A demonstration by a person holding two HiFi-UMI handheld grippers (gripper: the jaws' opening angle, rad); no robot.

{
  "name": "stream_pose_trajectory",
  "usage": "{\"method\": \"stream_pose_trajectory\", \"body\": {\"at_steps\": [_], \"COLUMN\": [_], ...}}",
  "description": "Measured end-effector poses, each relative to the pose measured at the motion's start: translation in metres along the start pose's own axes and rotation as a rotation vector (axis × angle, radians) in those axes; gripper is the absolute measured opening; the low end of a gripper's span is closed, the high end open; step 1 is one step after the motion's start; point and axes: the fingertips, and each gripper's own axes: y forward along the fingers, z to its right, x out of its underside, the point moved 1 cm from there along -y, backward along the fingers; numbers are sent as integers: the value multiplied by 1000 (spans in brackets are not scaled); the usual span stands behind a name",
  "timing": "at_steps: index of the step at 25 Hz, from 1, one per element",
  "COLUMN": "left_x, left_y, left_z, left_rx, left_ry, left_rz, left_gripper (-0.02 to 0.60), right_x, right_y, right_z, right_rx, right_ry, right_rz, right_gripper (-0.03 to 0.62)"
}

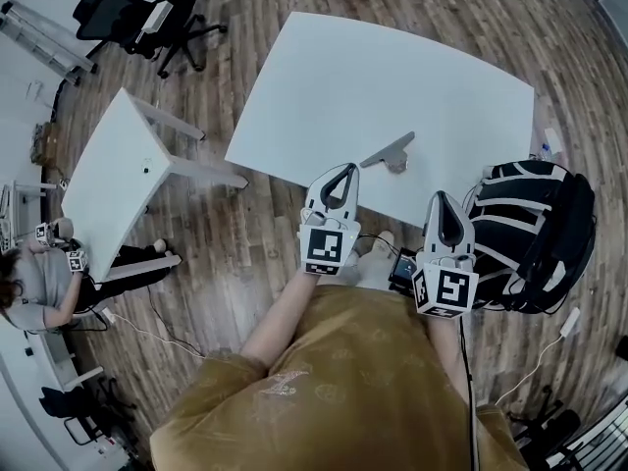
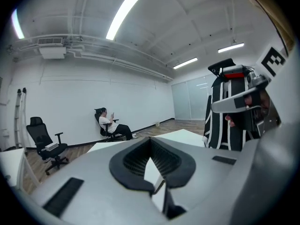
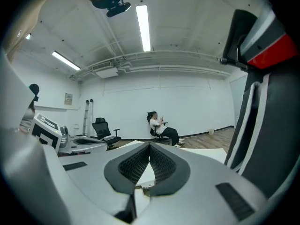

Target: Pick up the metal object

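The metal object, a grey angled bracket, lies flat on the white table near its front edge. My left gripper hovers at that edge, just left of and short of the bracket, with its jaws shut and nothing between them. My right gripper hangs just off the table's front edge, right of the bracket, also shut and empty. In the left gripper view the closed pads point level across the room, and so do those in the right gripper view. Neither gripper view shows the bracket.
A black-and-white backpack sits close by my right gripper. A second white table stands to the left, with an office chair beyond it. A person sits in a chair by the far wall. The floor is wood.
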Motion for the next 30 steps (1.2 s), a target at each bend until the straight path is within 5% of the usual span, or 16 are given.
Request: {"method": "stream_pose_trajectory", "body": {"at_steps": [6, 16, 23, 30], "left_x": [19, 67, 115, 151], "left_y": [26, 71, 102, 121], "left_z": [0, 16, 50, 71], "left_rx": [16, 210, 411, 506], "left_ry": [84, 129, 173, 263], "left_rz": [-69, -185, -292, -363], "left_gripper": [6, 15, 139, 223], "right_x": [12, 30, 44, 64], "right_y": [11, 27, 32, 41], "right_z": [6, 18, 22, 32], "right_rx": [-18, 40, 90, 126], "right_ry": [17, 81, 99, 115], "right_rz": [-36, -112, -160, -209], "right_gripper": [8, 8, 8, 8]}}
